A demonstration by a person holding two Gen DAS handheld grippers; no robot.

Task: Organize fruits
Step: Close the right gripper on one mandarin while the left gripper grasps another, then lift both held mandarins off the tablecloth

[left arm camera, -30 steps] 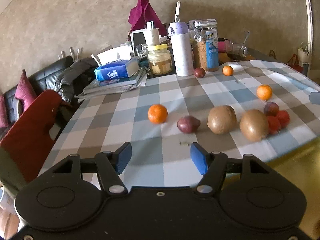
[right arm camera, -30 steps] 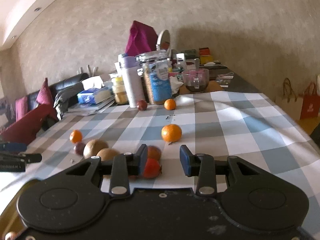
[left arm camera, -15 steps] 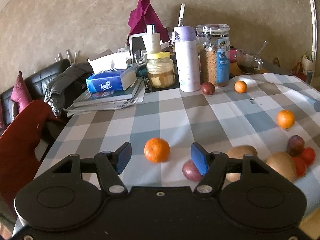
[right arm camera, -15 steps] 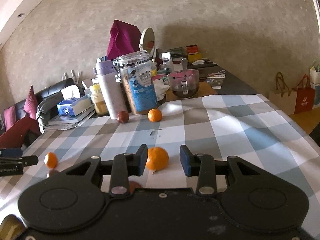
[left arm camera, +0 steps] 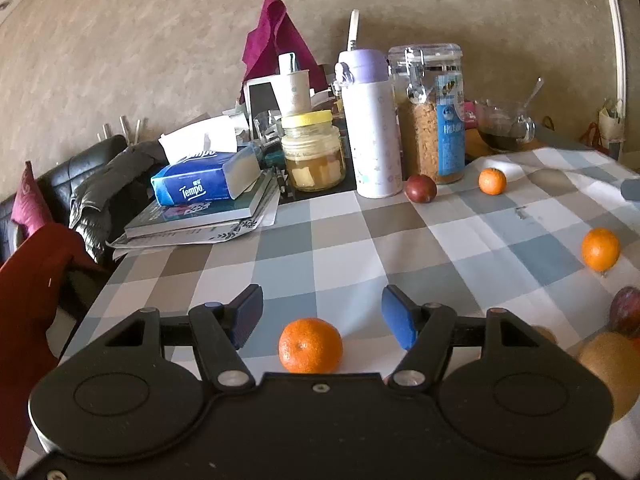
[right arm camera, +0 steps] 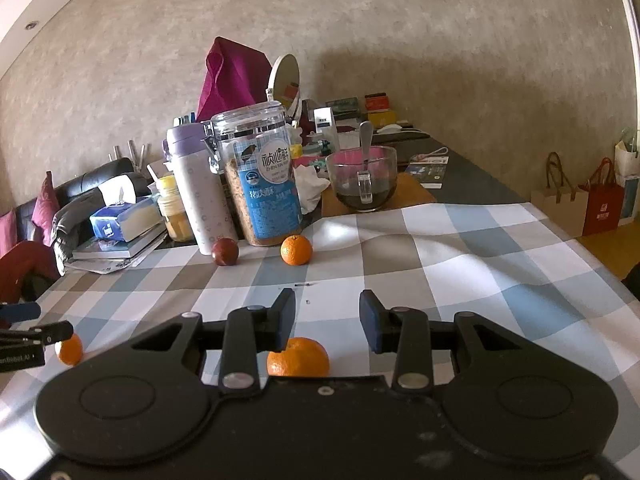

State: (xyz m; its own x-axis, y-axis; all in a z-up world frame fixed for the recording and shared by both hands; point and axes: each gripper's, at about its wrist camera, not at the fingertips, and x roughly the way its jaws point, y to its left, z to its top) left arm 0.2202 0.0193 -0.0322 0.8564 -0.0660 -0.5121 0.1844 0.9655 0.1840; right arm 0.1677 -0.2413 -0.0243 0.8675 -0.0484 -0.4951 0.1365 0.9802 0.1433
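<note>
The left gripper (left arm camera: 322,316) is standing wide open, a tangerine (left arm camera: 310,345) lying on the checked tablecloth (left arm camera: 344,236) between its fingers. The right gripper (right arm camera: 327,322) is likewise gaping, straddling another tangerine (right arm camera: 298,358) untouched.

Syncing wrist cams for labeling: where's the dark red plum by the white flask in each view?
Left wrist: the dark red plum sits upper centre-right, just right of the white flask.
Right wrist: the plum sits left of centre, at the flask's base.
Shared landmark: the blue-labelled jar behind it.
</note>
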